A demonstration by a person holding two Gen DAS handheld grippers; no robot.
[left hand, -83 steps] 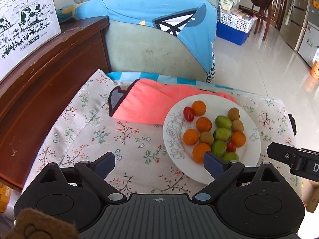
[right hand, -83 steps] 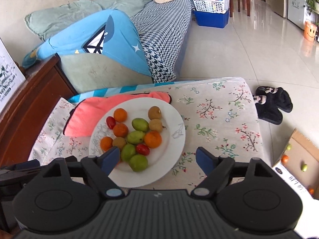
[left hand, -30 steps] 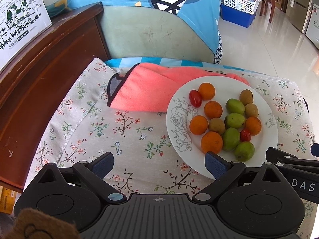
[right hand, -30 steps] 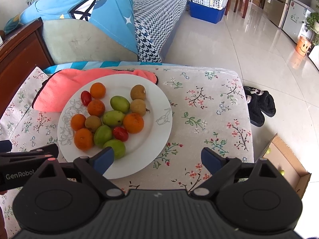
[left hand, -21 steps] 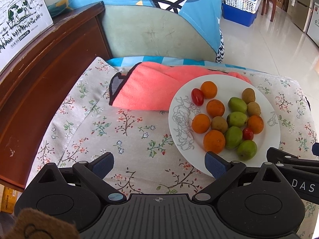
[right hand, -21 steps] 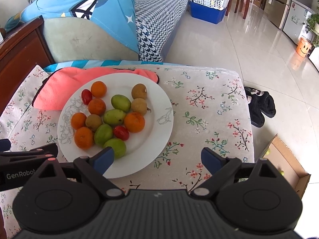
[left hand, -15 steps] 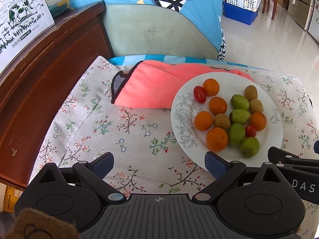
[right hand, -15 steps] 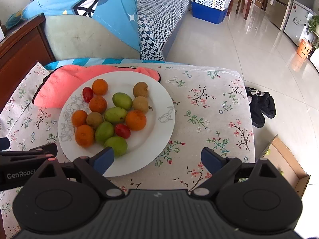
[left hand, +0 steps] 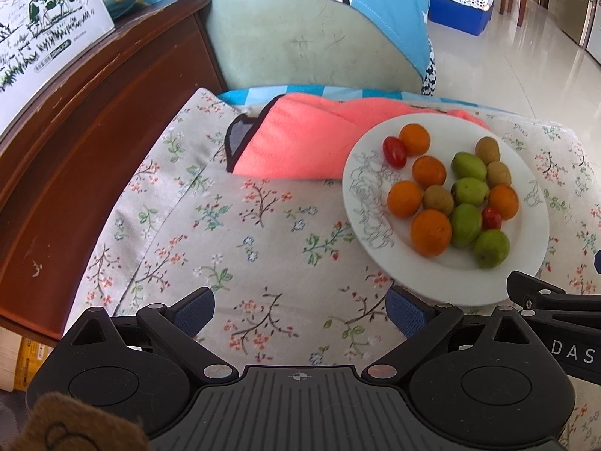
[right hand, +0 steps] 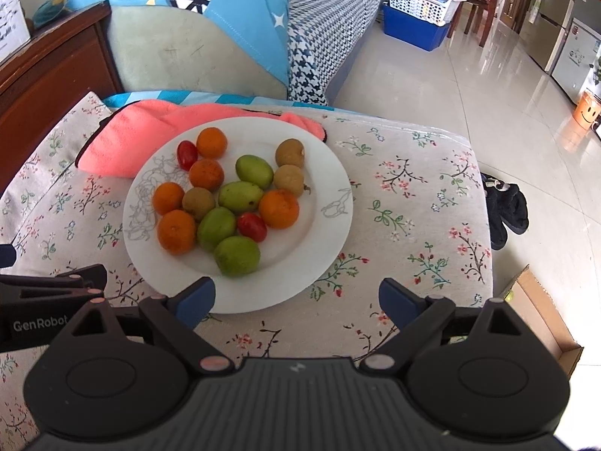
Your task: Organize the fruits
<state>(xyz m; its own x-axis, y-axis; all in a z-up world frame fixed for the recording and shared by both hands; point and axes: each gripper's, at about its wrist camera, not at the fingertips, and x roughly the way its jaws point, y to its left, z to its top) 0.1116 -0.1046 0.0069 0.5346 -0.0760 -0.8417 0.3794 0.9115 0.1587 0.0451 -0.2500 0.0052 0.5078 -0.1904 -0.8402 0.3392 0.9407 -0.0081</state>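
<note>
Your left gripper (left hand: 299, 306) is spread wide and holds nothing. It hangs over the flowery cloth (left hand: 240, 240), and its right finger sits just by the near edge of the white plate (left hand: 529, 173). Your right gripper (right hand: 296, 295) is spread wide too, with nothing between its fingers. Its left finger sits at the near rim of the white plate (right hand: 330, 195), and its right finger is over the flowery cloth (right hand: 413, 203).

All the fruit lies on the plate in one bunch. There are five small oranges; the biggest one (right hand: 176, 232) is at the near left, and another (right hand: 278, 208) is on the right side of the bunch. Four green fruits lie in the middle, and the nearest one (right hand: 237, 256) is close to your right gripper's left finger. Two red cherry tomatoes are there: one (right hand: 251, 227) sits between the green fruits and an orange, the other (right hand: 187, 155) is at the far left. Three brown round fruits (right hand: 289, 153) fill the rest.

A pink towel (right hand: 124, 143) lies behind the plate, and the plate's far edge rests on it. A wooden cabinet (left hand: 75, 143) stands to the left of the cloth. Black slippers (right hand: 505, 214) lie on the floor to the right.
</note>
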